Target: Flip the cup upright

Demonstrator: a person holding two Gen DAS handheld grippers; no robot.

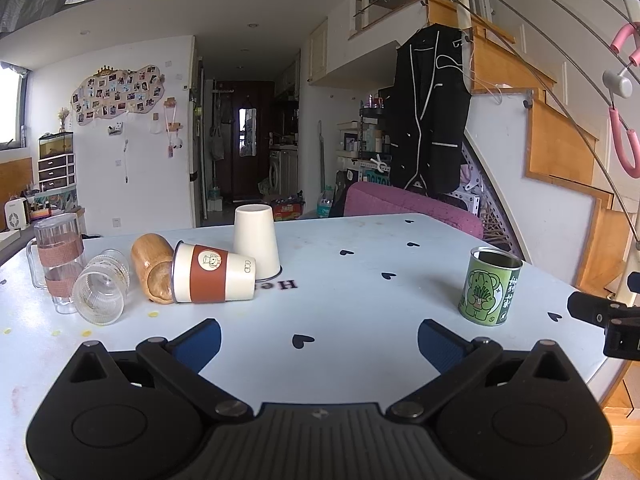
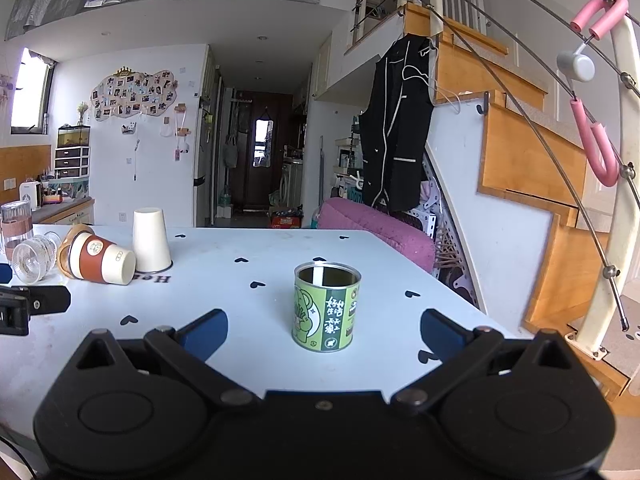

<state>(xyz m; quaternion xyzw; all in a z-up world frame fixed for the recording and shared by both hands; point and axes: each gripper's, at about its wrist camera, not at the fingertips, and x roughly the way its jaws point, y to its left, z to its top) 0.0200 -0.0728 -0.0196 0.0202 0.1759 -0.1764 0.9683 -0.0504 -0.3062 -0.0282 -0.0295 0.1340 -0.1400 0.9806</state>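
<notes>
A white cup with a brown sleeve (image 1: 214,274) lies on its side on the white table (image 1: 360,300); it also shows in the right wrist view (image 2: 100,260). A wooden cup (image 1: 152,266) and a ribbed glass (image 1: 102,288) lie on their sides to its left. A white paper cup (image 1: 256,242) stands upside down behind them. A green tin cup (image 2: 326,308) stands upright, just ahead of my open, empty right gripper (image 2: 322,330). My left gripper (image 1: 318,340) is open and empty, short of the lying cups.
A glass mug with a woven band (image 1: 58,256) stands upright at the far left. A pink chair (image 1: 412,204) sits behind the table. A staircase with railing (image 2: 540,160) is on the right. The table edge curves close on the right.
</notes>
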